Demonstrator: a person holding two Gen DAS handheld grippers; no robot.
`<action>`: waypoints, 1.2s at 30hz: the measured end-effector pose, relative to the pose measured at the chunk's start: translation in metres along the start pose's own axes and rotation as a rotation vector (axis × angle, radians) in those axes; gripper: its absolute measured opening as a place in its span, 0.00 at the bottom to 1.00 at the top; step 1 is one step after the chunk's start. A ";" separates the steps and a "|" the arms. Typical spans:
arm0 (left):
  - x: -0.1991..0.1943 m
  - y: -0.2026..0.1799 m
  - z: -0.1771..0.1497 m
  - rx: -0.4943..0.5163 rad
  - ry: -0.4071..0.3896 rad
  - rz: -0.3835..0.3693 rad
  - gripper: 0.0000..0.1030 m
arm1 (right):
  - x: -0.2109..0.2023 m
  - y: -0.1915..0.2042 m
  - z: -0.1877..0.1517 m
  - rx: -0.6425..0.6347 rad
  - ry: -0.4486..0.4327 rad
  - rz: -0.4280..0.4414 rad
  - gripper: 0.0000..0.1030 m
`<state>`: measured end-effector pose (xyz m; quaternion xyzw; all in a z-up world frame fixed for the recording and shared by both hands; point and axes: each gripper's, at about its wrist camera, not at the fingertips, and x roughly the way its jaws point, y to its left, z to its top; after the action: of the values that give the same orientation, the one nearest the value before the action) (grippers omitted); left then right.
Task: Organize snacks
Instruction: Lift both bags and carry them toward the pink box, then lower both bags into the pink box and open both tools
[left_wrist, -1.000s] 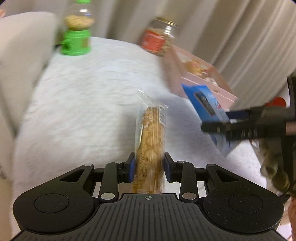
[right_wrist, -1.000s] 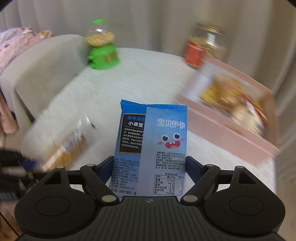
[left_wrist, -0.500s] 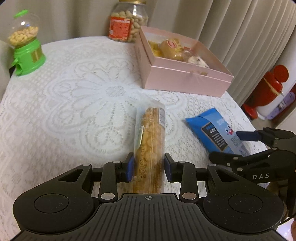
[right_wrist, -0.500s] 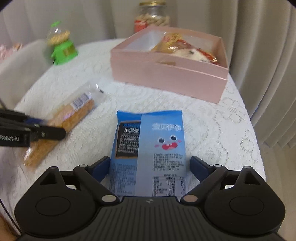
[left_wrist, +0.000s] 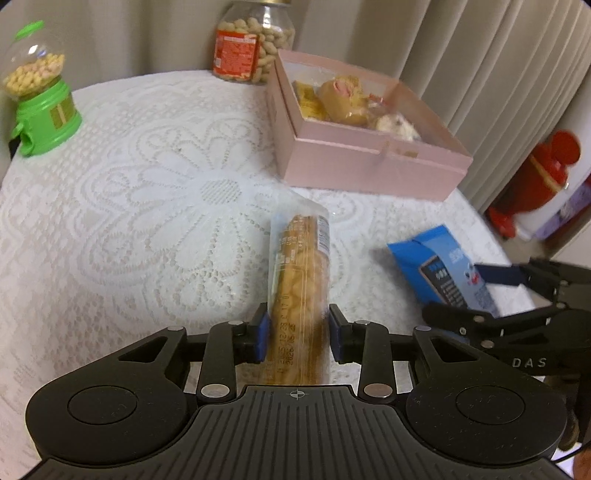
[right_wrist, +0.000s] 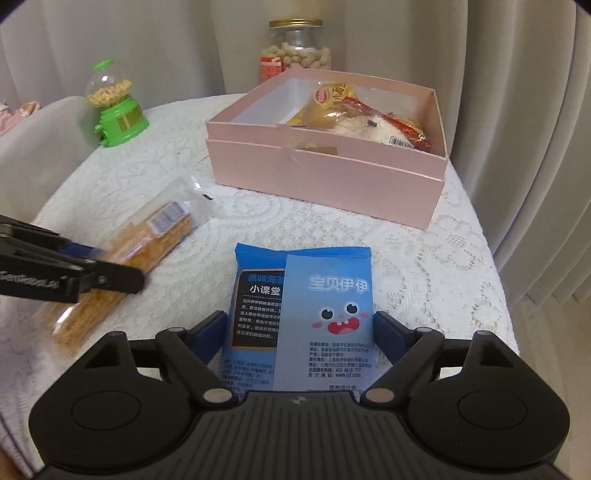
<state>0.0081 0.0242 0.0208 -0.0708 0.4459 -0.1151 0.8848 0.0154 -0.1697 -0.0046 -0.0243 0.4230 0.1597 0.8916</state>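
Lace tablecloth (left_wrist: 140, 221), curtains behind. Left gripper (left_wrist: 297, 334) closing on cracker sleeve (left_wrist: 301, 273); right gripper (right_wrist: 301, 332) closing around blue packet (right_wrist: 306, 314). Pink box (right_wrist: 332, 162) ahead, sharper than before.

Two wrist fisheyes, both tilted down over one lace-covered table (left_wrist: 122, 206)

The left camera looks close along its fingers from the table's near-left edge; the right camera does likewise from the near-right. Both take in the pink box (left_wrist: 369, 166) (right_wrist: 325, 173), peanut jar (left_wrist: 255, 44) (right_wrist: 295, 48), green dispenser (left_wrist: 44, 110) (right_wrist: 116, 110) and each other's gripper.
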 end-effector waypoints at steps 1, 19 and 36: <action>-0.005 0.000 -0.002 -0.010 -0.020 -0.026 0.35 | -0.005 -0.001 0.000 0.003 -0.004 0.004 0.80; -0.075 -0.046 0.168 -0.011 -0.502 -0.271 0.37 | -0.157 -0.027 0.096 0.008 -0.436 -0.096 0.80; 0.034 0.020 0.161 -0.096 -0.268 -0.258 0.38 | -0.011 -0.064 0.211 0.126 -0.297 -0.058 0.83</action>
<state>0.1599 0.0380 0.0848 -0.1841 0.3161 -0.1960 0.9098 0.1860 -0.1958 0.1332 0.0433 0.2950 0.1090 0.9483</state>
